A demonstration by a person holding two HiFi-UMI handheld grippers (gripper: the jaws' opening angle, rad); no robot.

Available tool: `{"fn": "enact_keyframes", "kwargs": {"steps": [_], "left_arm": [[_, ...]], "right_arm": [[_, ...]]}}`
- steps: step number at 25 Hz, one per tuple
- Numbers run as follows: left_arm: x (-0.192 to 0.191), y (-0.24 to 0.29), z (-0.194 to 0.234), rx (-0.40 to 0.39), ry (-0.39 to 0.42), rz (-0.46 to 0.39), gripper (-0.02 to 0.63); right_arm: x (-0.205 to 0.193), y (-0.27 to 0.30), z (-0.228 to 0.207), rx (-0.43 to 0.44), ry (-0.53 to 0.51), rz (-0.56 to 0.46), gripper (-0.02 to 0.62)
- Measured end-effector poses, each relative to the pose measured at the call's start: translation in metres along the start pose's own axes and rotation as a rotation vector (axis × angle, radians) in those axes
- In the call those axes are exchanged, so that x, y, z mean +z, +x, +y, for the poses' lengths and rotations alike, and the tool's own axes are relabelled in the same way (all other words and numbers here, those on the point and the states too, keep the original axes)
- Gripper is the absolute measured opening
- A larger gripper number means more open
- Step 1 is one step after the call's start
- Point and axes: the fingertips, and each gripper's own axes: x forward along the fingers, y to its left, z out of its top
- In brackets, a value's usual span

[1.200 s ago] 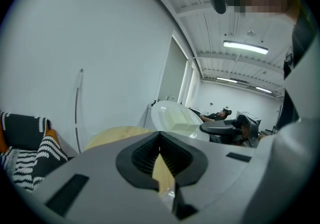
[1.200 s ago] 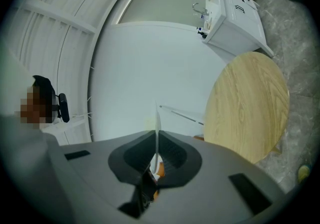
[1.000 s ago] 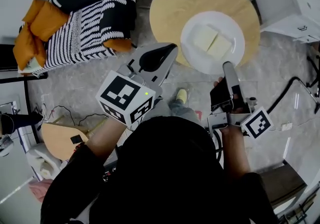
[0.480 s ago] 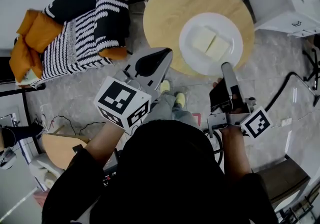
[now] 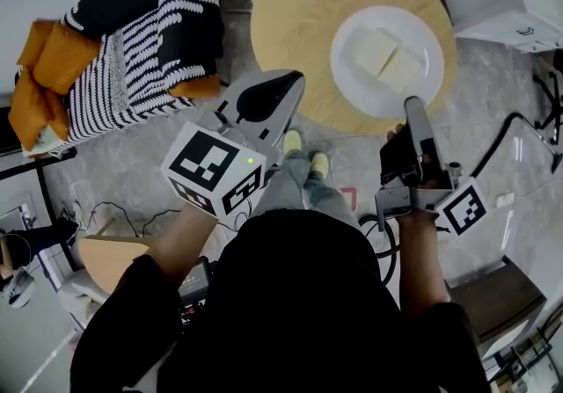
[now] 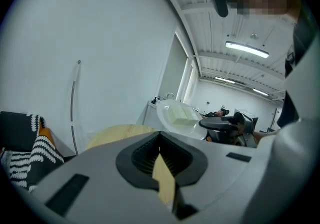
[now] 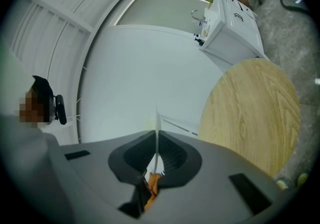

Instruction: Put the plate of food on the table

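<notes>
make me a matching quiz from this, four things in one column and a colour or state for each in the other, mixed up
Things:
A. plate
B. table
C. cushion
D. left gripper

Colours or states:
1. orange
2. jaws together
3. round, pale wood
4. white, held at its rim by the right gripper

Pairs: A-4, B-3, C-1, D-2
</notes>
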Motion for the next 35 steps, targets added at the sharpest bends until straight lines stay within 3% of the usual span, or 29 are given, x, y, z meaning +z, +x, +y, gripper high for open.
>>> {"fn": "enact_keyframes", "kwargs": {"steps": [15,35], "left_arm": [[-0.015,0.008,0.014,-0.007,-0.043,0.042,0.008],[-0.076,0.019,0.035,0.008,-0.11,0.138,0.008]], "right_arm": [[0.0,0.0,-0.016,-0.061,0.022,-0.018,0.02],[-0.004,-0.006,-0.071,-0.142,0.052,-0.057,0.02]]}}
